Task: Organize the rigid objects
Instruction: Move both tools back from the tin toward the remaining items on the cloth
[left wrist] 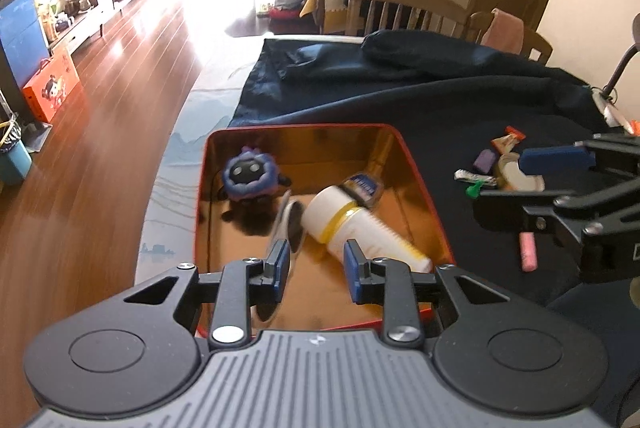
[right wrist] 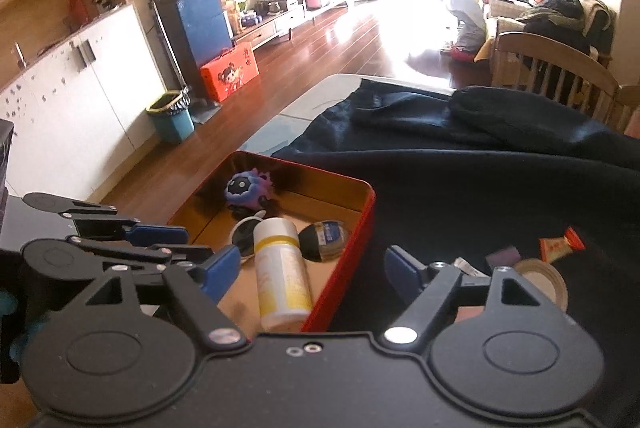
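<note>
A red tin box (left wrist: 416, 180) with a gold inside lies on the dark cloth. It holds a purple toy figure (left wrist: 246, 178), a white bottle with a yellow band (left wrist: 360, 228) on its side, a dark roll with a blue label (left wrist: 362, 188) and a thin round disc (left wrist: 288, 224). My left gripper (left wrist: 316, 264) hovers over the box's near end, slightly open, nothing between its pads. My right gripper (right wrist: 314, 268) stands wide open and empty above the box's right rim (right wrist: 352, 252). In the left wrist view the right gripper (left wrist: 532, 180) hangs over loose items: a tape roll (left wrist: 520, 176), a purple block (left wrist: 486, 160), an orange sachet (left wrist: 510, 140).
A dark blue cloth (left wrist: 400, 100) covers most of the table, bunched at the far side. A pink stick (left wrist: 528, 256) and a green piece (left wrist: 474, 190) lie right of the box. Wooden chairs (left wrist: 400, 12) stand beyond the table. The table's left edge drops to a wood floor (left wrist: 100, 148).
</note>
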`<state>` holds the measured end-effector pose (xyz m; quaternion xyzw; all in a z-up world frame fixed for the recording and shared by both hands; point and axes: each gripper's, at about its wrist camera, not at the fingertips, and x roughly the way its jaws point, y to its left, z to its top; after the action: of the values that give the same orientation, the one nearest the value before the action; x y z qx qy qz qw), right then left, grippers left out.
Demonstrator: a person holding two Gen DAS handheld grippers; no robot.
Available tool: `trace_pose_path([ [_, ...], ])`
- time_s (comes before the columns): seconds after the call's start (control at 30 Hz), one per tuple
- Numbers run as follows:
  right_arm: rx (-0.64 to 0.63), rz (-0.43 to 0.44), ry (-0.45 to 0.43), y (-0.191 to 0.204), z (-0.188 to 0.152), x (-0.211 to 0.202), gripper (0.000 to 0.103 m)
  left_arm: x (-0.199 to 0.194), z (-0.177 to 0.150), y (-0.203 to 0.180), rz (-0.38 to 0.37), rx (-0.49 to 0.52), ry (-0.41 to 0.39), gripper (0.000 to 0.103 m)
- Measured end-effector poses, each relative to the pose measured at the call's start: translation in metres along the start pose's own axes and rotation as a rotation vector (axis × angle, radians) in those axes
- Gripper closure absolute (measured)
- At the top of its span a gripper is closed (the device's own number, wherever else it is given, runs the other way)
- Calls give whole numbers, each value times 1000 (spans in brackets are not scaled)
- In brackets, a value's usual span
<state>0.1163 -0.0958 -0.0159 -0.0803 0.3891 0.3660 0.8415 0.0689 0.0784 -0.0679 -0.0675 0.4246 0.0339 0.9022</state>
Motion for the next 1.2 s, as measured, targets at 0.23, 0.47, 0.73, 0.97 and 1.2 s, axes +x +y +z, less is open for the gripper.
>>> trace_pose_path([
  [0.23, 63, -13, -27, -27, -17, -23, 10, -12, 5, -23, -7, 0, -59, 29],
  [0.47, 82, -40, -39, -63, -40, -45, 0, -11, 11, -52, -18, 9, -79, 25],
  [0.73, 112, -100, -24, -115, -59, -65, 0, -1, 12, -96, -45, 51, -86, 21],
  [0.97, 143, -155, -12, -159, -63, -68, 0, 21, 5, -142, -69, 95, -52, 21],
  [1.2, 103, -143, 29, -181, -60, -55, 0, 44, -6, -183, -56, 136, -17, 21],
])
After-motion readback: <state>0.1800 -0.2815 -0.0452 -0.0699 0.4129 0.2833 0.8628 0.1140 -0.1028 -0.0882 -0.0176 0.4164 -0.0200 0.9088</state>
